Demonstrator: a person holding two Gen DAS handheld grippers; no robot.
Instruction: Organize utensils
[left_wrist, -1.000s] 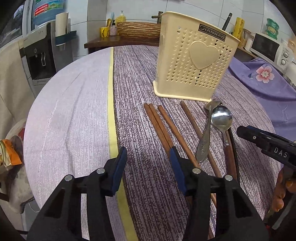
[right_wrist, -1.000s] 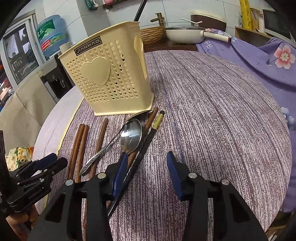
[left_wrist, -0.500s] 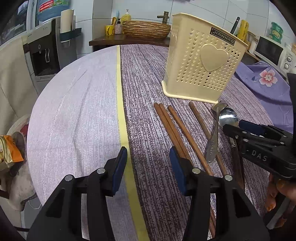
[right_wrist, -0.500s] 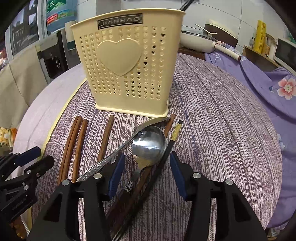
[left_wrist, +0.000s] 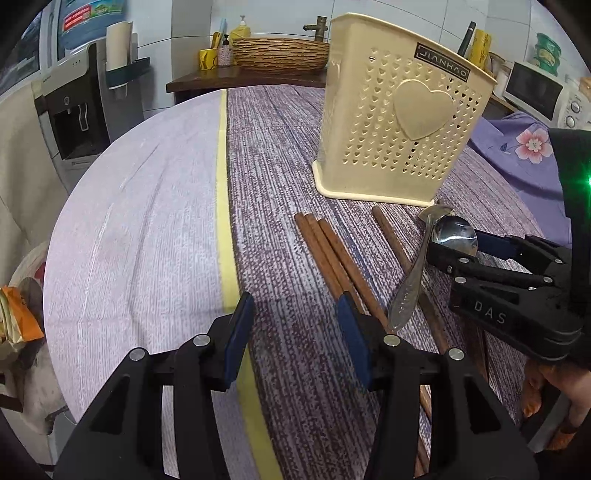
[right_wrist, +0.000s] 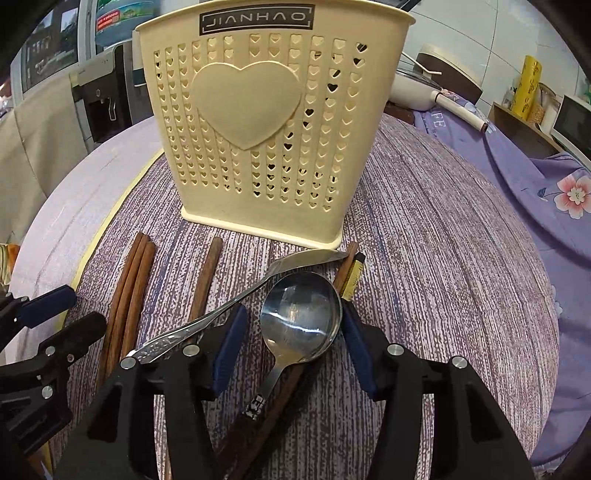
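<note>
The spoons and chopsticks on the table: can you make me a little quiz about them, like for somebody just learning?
1. True or false: the round spoon already stands inside the yellow holder.
2. Which gripper has the round spoon's bowl between its fingers? A) left gripper B) right gripper
3. Fill in: three brown chopsticks lie side by side, to the ___ of the spoons in the right wrist view.

Key: 1 false, it lies on the tablecloth in front of the holder. 2 B; its jaws are open around the bowl, not pressing it. 3 left.
</note>
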